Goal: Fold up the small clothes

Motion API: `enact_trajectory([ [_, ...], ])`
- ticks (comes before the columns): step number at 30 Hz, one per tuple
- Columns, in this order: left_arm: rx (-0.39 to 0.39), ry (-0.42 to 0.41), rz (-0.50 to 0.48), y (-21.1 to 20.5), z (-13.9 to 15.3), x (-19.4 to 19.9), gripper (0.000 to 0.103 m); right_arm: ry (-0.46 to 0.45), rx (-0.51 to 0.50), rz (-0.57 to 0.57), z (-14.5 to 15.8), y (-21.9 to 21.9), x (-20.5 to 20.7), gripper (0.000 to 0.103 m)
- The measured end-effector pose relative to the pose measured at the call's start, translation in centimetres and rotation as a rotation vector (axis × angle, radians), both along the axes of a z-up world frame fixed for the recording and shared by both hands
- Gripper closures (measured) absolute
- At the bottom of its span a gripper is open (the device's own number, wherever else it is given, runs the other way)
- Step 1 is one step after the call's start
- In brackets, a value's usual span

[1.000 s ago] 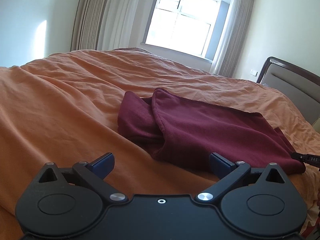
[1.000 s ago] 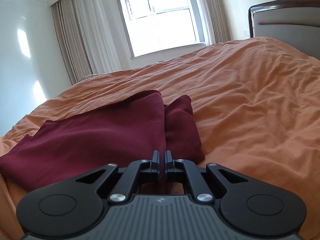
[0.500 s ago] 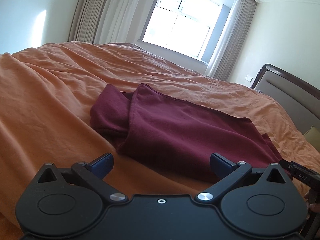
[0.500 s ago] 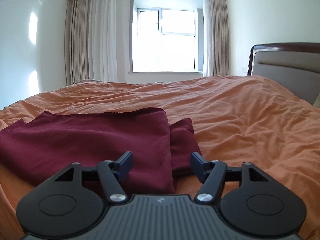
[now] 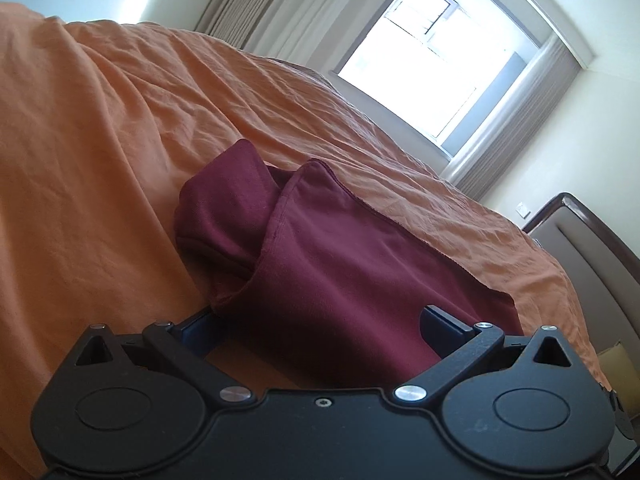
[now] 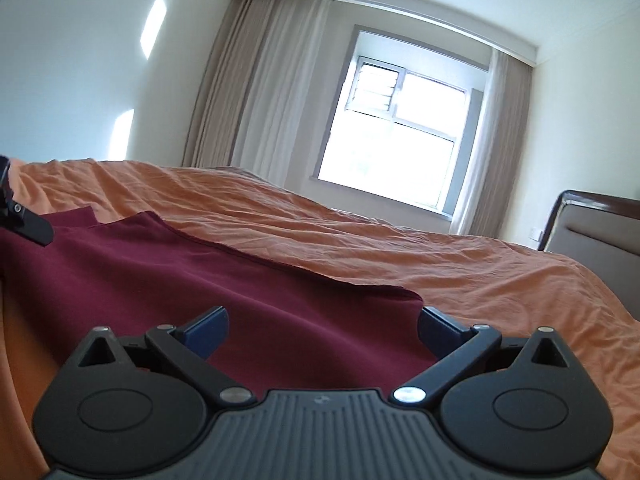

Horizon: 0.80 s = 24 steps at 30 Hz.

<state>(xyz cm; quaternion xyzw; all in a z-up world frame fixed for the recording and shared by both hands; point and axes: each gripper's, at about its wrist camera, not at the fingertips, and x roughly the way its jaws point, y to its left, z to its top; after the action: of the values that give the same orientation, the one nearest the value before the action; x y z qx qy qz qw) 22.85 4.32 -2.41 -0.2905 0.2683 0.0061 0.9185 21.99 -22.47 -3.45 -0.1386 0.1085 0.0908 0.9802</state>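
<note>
A dark red garment (image 5: pixel 320 264) lies partly folded on the orange bedspread (image 5: pixel 100 140), with a bunched sleeve at its left end. My left gripper (image 5: pixel 320 324) is open, its jaws straddling the garment's near edge. In the right wrist view the garment (image 6: pixel 200 280) spreads flat. My right gripper (image 6: pixel 322 326) is open, with the cloth's near edge between its jaws. Part of the left gripper (image 6: pixel 24 220) shows at the far left edge of that view.
The orange bedspread (image 6: pixel 440 248) covers the whole bed. A brown headboard (image 6: pixel 600 224) stands at the right. A window (image 6: pixel 400 132) with beige curtains is behind the bed.
The right gripper went from shut to wide open and shifted toward the garment's other end. The left gripper moved in closer and tilted, and the cloth edge now lies between its jaws.
</note>
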Motion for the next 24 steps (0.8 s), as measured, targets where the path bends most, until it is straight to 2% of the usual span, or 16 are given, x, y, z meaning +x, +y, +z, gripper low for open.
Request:
enact_trajectory([
  [7, -0.011, 0.015, 0.026, 0.0, -0.3, 0.7, 0.001, -0.071, -0.092, 0.039, 0.2, 3.3, 1.8, 0.0],
  [15, -0.024, 0.02, 0.034, 0.2, -0.7, 0.7, 0.001, 0.032, -0.084, 0.078, -2.1, 4.2, 3.4, 0.0],
  [20, -0.037, 0.031, 0.045, 0.3, -0.8, 0.9, 0.001, 0.06, -0.099, 0.1, -3.7, 4.3, 3.2, 0.0],
  [24, -0.033, 0.034, 0.05, 0.1, -0.9, 0.9, 0.001, 0.073, -0.063, 0.103, -4.6, 3.8, 3.4, 0.0],
])
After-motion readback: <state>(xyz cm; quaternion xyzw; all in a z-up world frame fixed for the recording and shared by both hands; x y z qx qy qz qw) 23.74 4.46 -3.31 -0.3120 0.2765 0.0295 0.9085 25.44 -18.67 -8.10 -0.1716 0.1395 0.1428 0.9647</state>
